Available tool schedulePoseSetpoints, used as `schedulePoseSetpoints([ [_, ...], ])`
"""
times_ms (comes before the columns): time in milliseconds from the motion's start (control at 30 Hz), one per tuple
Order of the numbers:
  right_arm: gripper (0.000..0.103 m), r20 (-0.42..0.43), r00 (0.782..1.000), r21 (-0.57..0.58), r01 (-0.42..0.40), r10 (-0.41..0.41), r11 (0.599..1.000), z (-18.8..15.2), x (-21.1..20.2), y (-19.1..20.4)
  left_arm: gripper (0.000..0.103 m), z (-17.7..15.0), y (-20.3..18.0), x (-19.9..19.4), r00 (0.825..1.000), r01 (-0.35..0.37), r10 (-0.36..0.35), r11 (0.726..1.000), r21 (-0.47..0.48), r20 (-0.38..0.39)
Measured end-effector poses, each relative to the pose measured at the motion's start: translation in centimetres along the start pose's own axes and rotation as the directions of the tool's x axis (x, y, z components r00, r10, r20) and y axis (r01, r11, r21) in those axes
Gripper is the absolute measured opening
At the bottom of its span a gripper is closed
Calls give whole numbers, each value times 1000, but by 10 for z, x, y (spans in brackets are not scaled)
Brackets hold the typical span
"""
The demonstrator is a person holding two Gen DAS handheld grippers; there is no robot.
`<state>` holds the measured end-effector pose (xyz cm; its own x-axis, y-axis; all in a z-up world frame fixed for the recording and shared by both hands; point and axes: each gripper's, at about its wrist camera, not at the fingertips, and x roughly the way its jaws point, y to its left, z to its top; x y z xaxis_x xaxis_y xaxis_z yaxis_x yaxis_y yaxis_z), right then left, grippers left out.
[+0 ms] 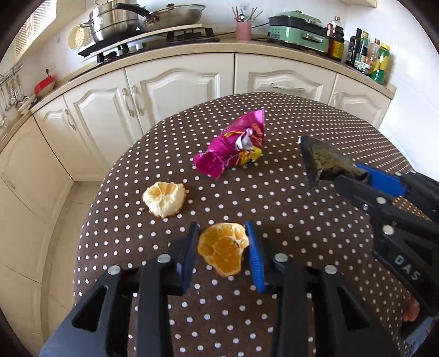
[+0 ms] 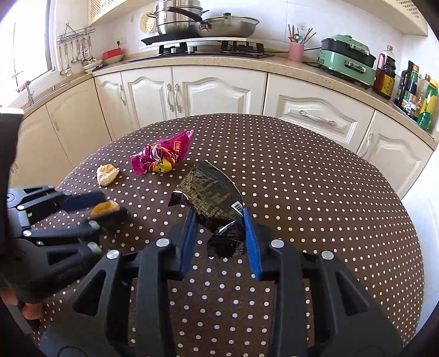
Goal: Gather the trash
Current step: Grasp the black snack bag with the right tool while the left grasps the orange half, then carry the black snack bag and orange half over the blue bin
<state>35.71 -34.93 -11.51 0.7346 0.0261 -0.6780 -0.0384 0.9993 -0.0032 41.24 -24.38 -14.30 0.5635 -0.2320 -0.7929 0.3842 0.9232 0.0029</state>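
Observation:
My left gripper [image 1: 222,233] is shut on an orange peel [image 1: 223,248] and holds it just above the polka-dot table [image 1: 274,203]. My right gripper [image 2: 219,217] is shut on a black and gold snack wrapper [image 2: 211,197], which also shows in the left wrist view [image 1: 326,162]. A second, paler orange peel [image 1: 164,198] lies on the table to the left, also visible in the right wrist view [image 2: 107,173]. A crumpled pink snack bag [image 1: 233,145] lies further back, also visible in the right wrist view [image 2: 162,156]. The left gripper [image 2: 90,206] appears at the left of the right wrist view.
The brown dotted table stands in front of cream kitchen cabinets [image 1: 178,88]. The counter holds a stove with pots [image 1: 142,19], a pink utensil cup [image 1: 243,29], a green appliance [image 1: 299,33] and bottles [image 1: 367,55].

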Motion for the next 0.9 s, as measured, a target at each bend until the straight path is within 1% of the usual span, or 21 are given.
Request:
schedulePoseSetpoints([
  [133,33,12,1000,6,-4,4,1000,0,-3,1,32,-9,11,-12,999,47,-47,999,-11,16],
  [233,33,11,1000,17,-17,16,1000,0,-8,4,32,-18,26,-34,996,67,-66,998,-18,58],
  [333,33,24,999,-7,-31,31,1000,-1,-21,20,32,-30,50,-63,992,72,-67,997,-42,111],
  [400,33,48,998,-25,-44,45,999,-1,-35,37,32,-42,68,-81,988,71,-61,995,-66,140],
  [467,33,67,994,-44,-83,86,996,1,-50,60,32,-53,84,-93,987,60,-47,995,-84,156],
  [567,33,82,985,-84,-144,151,986,1,-65,102,32,-73,116,-110,985,59,-35,988,-139,167],
  [633,33,80,976,-116,-195,205,974,0,-71,137,32,-91,140,-123,985,35,-4,983,-178,175],
  [733,33,59,961,-168,-259,272,951,-2,-74,192,32,-115,173,-138,983,18,23,974,-225,180],
  [800,33,41,949,-196,-298,312,934,-5,-73,226,32,-136,201,-147,982,-8,58,965,-262,182],
  [833,33,23,942,-218,-323,335,921,-8,-71,250,32,-145,213,-150,981,-21,74,960,-279,180],
  [900,33,-2,927,-231,-365,375,902,-11,-66,284,32,-170,243,-154,981,-46,105,944,-328,165],
])
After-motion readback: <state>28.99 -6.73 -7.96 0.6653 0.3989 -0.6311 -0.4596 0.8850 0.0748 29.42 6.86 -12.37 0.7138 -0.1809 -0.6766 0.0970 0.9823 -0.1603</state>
